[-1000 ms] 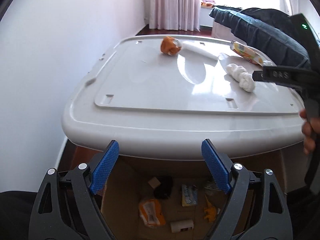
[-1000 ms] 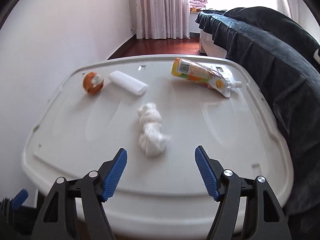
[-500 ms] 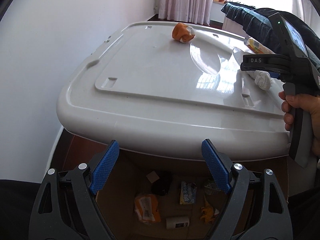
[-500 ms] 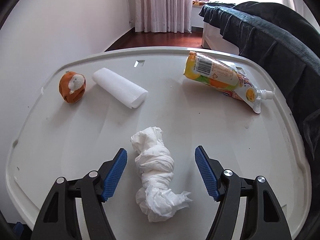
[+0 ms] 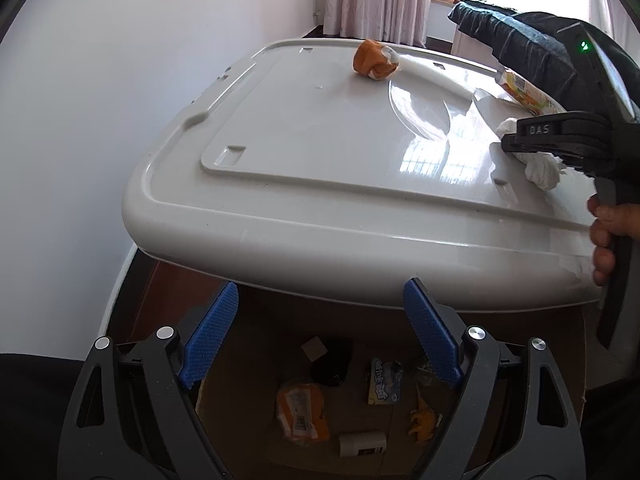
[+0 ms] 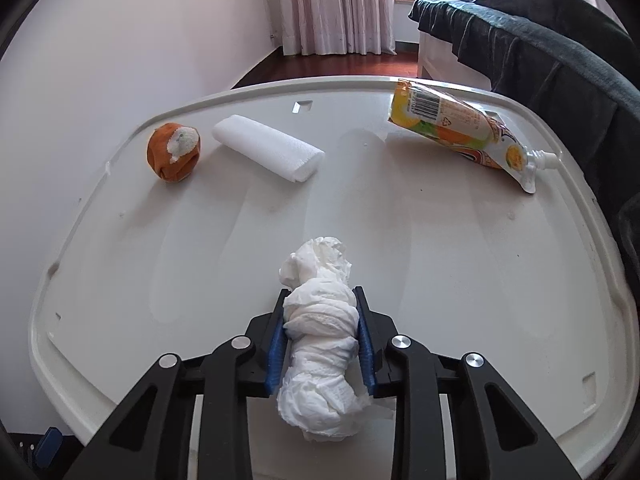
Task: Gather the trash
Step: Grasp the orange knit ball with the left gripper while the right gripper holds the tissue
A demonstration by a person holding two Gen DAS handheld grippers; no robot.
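Now crumpled tissue (image 6: 320, 336) pinched between right tongs (image 6: 321, 342); left tongs (image 5: 320, 340) spread, empty.

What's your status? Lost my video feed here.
Right claw shut on crumpled tissue, still on the bin lid. Left claw open, empty, over cardboard box. Nothing blocking.

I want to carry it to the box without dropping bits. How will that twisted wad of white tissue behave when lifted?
The tissue wad is probably very light and soft: it bulges around the right hand-held gripper pinching its middle. Both loose ends will likely droop. Being crumpled paper, it shouldn't roll or slip, though a weak pinch might let it slide out.
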